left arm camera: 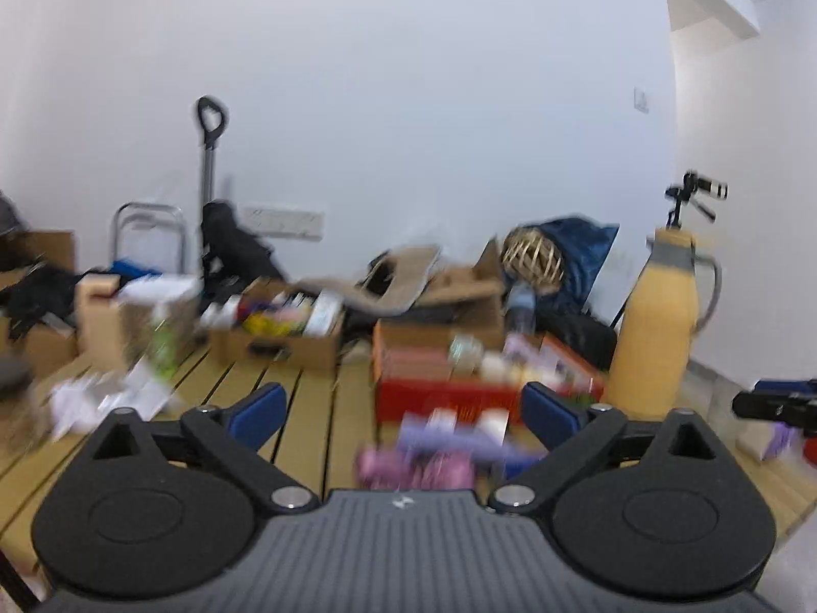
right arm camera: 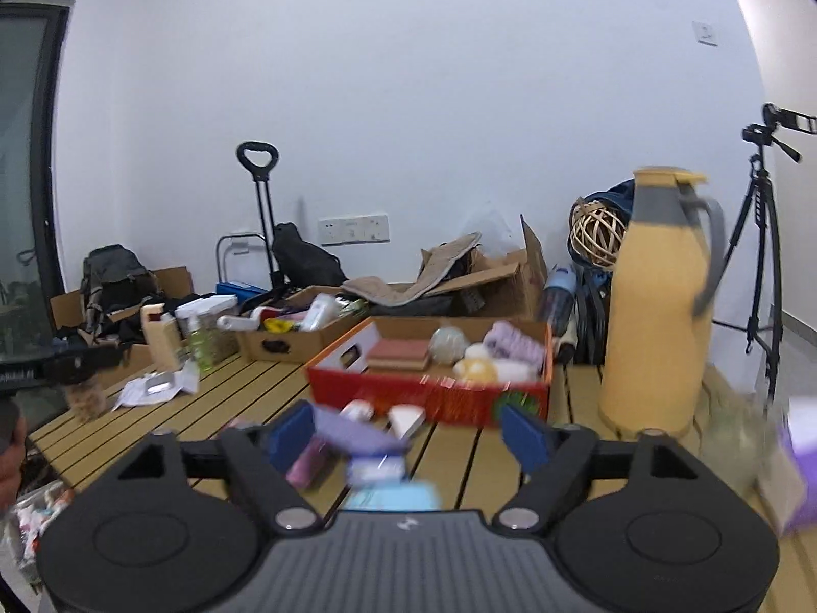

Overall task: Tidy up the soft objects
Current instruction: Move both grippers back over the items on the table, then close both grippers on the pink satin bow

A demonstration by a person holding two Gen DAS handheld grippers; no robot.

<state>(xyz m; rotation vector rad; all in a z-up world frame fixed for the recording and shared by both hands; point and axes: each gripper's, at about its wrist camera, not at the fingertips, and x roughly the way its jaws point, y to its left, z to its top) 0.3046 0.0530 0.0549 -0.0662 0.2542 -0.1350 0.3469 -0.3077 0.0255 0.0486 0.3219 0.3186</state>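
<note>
1. The left gripper (left arm camera: 403,411) stands spread wide with nothing pressed between its blue pads; the right gripper (right arm camera: 408,431) is likewise released, its jaws apart and gripping nothing. No earlier picture is there to compare, so I take them only as they stand now.
2. Just under and ahead of the left gripper lies a blurred pink and purple heap of soft items (left arm camera: 434,452) on the slatted wooden table (left arm camera: 316,408). In the right wrist view a purple flat piece (right arm camera: 357,431) and a pale blue packet (right arm camera: 393,498) sit low between the right jaws, untouched as far as the blur allows.
3. Beyond both grippers, near centre, is the red box (right arm camera: 434,393), already holding a rolled lilac cloth (right arm camera: 513,345), a yellow plush lump (right arm camera: 475,370) and some books.
4. To the right of the box stands a tall yellow jug (right arm camera: 658,306); farther back left is an open cardboard box (right arm camera: 301,339) of mixed goods.
5. Judgement: both hands appear between picks, so the step in hand is choosing the next soft thing.
6. The next move calls for lowering one gripper over the near heap, closing gently on a single piece, then carrying it forward over the red box's near wall.
</note>
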